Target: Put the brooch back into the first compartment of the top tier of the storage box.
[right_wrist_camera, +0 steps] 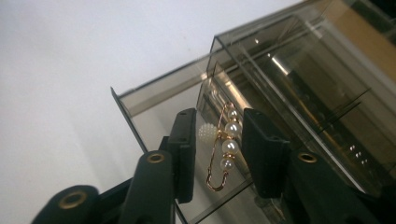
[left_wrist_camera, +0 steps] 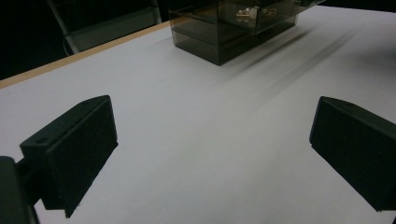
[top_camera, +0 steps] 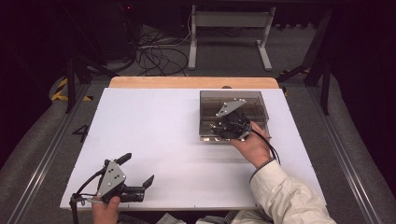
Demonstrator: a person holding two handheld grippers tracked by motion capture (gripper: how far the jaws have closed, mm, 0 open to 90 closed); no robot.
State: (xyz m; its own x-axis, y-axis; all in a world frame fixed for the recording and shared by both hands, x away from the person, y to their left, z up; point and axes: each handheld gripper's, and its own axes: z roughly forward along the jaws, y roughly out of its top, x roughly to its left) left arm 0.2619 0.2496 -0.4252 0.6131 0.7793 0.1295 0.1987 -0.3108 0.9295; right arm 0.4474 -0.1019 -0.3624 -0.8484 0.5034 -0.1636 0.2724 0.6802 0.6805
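Note:
A gold safety-pin brooch with pearls [right_wrist_camera: 224, 148] and a white beaded ball lies in the pulled-out drawer [right_wrist_camera: 154, 95] of a smoky clear drawer box [right_wrist_camera: 303, 60]. My right gripper [right_wrist_camera: 220, 117] points down into that drawer, its jaws standing on either side of the brooch with small gaps, not pressing it. From above, the right gripper [top_camera: 231, 125] hangs over the front of the box [top_camera: 259, 100]. My left gripper [top_camera: 137, 169] rests near the table's front left, open with nothing between its jaws [left_wrist_camera: 210, 140]. The box [left_wrist_camera: 219, 42] stands far ahead of it.
The white board [top_camera: 163, 130] covers a wooden table whose edge shows at the back. A white frame stand [top_camera: 229, 28] and cables lie on the floor beyond. A sleeve [top_camera: 285, 196] comes in at the bottom right.

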